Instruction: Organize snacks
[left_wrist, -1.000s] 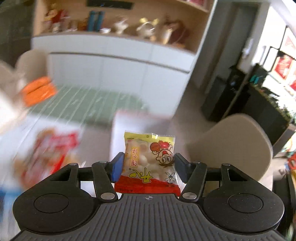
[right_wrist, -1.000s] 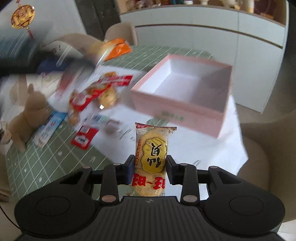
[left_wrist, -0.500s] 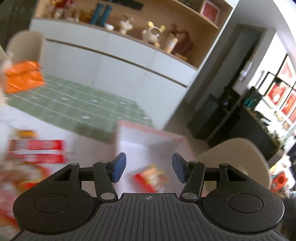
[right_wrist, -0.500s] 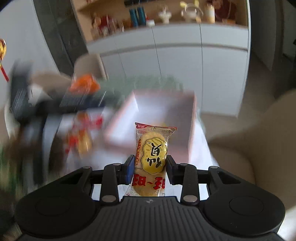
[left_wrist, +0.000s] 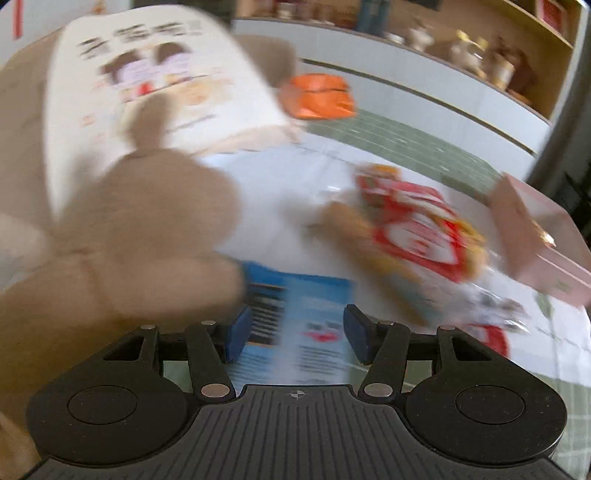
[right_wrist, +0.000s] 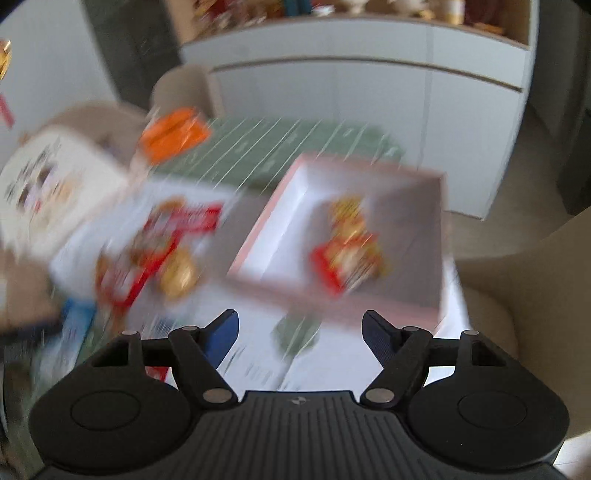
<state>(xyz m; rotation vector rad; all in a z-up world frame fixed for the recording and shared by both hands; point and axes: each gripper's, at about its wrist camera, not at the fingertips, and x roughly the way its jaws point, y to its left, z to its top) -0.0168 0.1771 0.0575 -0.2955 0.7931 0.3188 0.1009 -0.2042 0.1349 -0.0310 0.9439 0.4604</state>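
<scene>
My left gripper (left_wrist: 295, 325) hangs open just above a blue snack packet (left_wrist: 310, 314) that lies flat on the table, showing between the fingers. A blurred pile of red and yellow snack packets (left_wrist: 417, 229) lies beyond it. My right gripper (right_wrist: 299, 325) faces the pink box (right_wrist: 266, 229), and its jaws are opening with nothing between them. Inside the box lie red and yellow snack packets (right_wrist: 347, 243), too blurred to tell apart. The same pile (right_wrist: 155, 251) sits left of the box.
A brown plush toy (left_wrist: 140, 229) crowds the left gripper's left side, with a white printed bag (left_wrist: 155, 81) behind it. An orange packet (left_wrist: 317, 98) lies farther back on the green checked cloth (left_wrist: 406, 144). The pink box (left_wrist: 535, 236) stands at right. Beige chairs and a white cabinet surround the table.
The left gripper dropped its snack in the box, then swung left and down over the blue packet. The right gripper moved over the box, spread its jaws and let go of the yellow packet.
</scene>
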